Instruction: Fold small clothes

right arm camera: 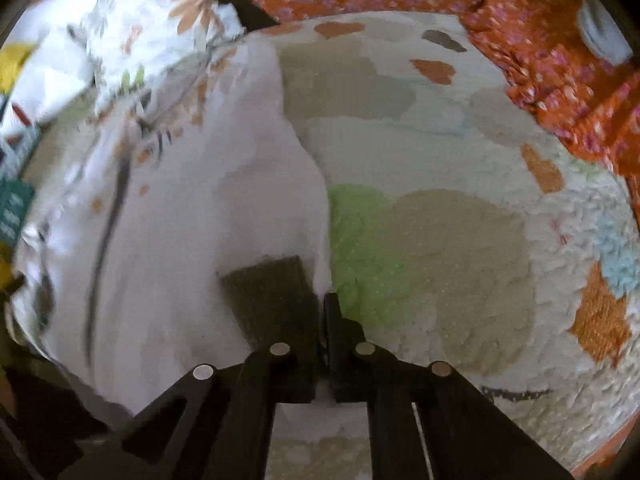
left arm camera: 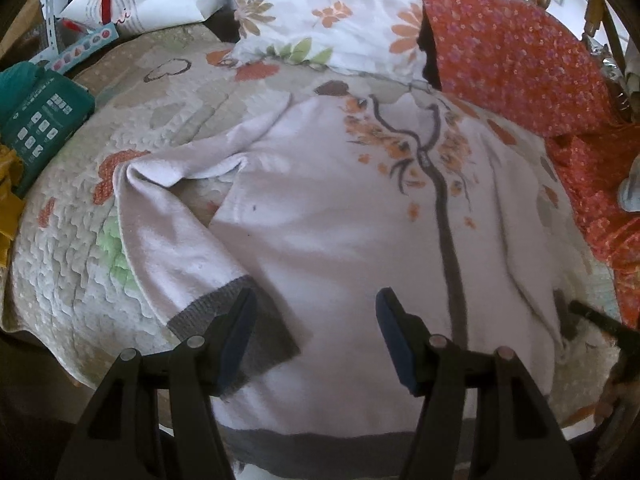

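Quilted bed [left arm camera: 80,280], item: white sweater [left arm camera: 320,220], spread flat. My left gripper [left arm camera: 316,336] jaws open beside grey cuff [left arm camera: 240,320] at 8 o'clock; right gripper [right arm camera: 325,344] jaws closed, apparently on sleeve edge. Step: sleeve fold. Next: draw sleeve inward

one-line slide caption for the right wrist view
Shut right gripper pinching white sweater's grey-cuffed sleeve edge on patchwork quilt.

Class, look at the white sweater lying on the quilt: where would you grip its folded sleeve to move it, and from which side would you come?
Grip the sleeve at its grey ribbed cuff, probably coming from above over its free end. The cuff is thicker, lies flat on the sweater, and sits just ahead of the open left gripper.
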